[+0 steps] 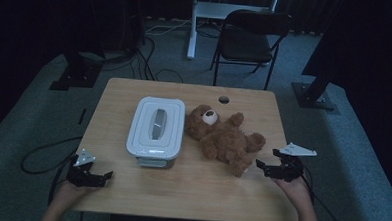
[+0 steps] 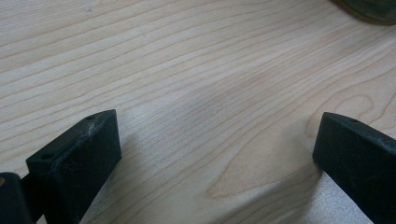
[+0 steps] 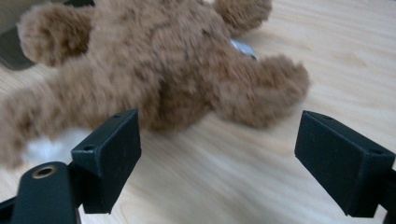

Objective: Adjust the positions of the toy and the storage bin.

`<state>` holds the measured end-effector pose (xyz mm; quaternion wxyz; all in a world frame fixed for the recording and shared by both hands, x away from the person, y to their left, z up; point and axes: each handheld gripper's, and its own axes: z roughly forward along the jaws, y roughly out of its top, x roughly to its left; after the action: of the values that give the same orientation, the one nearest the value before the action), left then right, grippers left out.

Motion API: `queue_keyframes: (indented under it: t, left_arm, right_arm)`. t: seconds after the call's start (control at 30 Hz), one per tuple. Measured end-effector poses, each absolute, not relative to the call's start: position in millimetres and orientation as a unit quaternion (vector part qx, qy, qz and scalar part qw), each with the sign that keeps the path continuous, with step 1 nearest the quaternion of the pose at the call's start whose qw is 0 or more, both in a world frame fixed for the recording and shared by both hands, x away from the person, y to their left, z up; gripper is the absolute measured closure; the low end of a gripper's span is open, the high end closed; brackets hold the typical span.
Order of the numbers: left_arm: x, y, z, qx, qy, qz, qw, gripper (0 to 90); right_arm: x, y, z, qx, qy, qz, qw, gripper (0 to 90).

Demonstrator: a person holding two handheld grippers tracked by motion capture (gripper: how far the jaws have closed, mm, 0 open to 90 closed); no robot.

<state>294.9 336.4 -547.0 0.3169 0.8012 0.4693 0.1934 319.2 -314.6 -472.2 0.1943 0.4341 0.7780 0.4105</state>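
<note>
Right gripper (image 1: pixel 270 166) has its jaws spread wide with nothing between them, sitting just off the teddy bear (image 1: pixel 222 134), by its lower legs. The bear is lying on its back on the wooden table (image 1: pixel 190 190), right beside the lidded white box (image 1: pixel 156 130). Left gripper (image 1: pixel 97 178), on the box's far side from the bear, is also wide open over bare wood.

Dim room, grey carpet floor (image 1: pixel 28 113), black folding chair (image 1: pixel 249 40) behind.

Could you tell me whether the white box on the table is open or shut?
Shut: the lid lies flat on the white box.
</note>
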Motion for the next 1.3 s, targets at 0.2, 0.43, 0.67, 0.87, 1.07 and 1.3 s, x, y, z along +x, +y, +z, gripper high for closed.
queue_keyframes:
  t: [0.2,0.43,0.67,0.87,1.07,1.3]
  left_arm:
    - [295,336,-547,0.801,0.469,0.193,0.317,1.4]
    - [295,336,-547,0.801,0.469,0.193,0.317,1.4]
    - [295,337,-547,0.802,0.469,0.194,0.316,1.4]
    - [295,337,-547,0.802,0.469,0.194,0.316,1.4]
    - [295,337,-547,0.802,0.468,0.194,0.316,1.4]
    - [295,337,-547,0.802,0.469,0.194,0.316,1.4]
  right_arm:
    - [336,-297,-464,0.417,0.786,0.415,0.191,13.9]
    - [352,-283,-458,0.407,0.791,0.418,0.183,13.9]
    - [364,-269,-453,0.397,0.796,0.422,0.175,13.9]
    - [374,-255,-452,0.387,0.803,0.421,0.168,13.9]
    - [384,-243,-450,0.377,0.810,0.419,0.160,13.9]
    - [396,-232,-455,0.372,0.820,0.412,0.144,13.9]
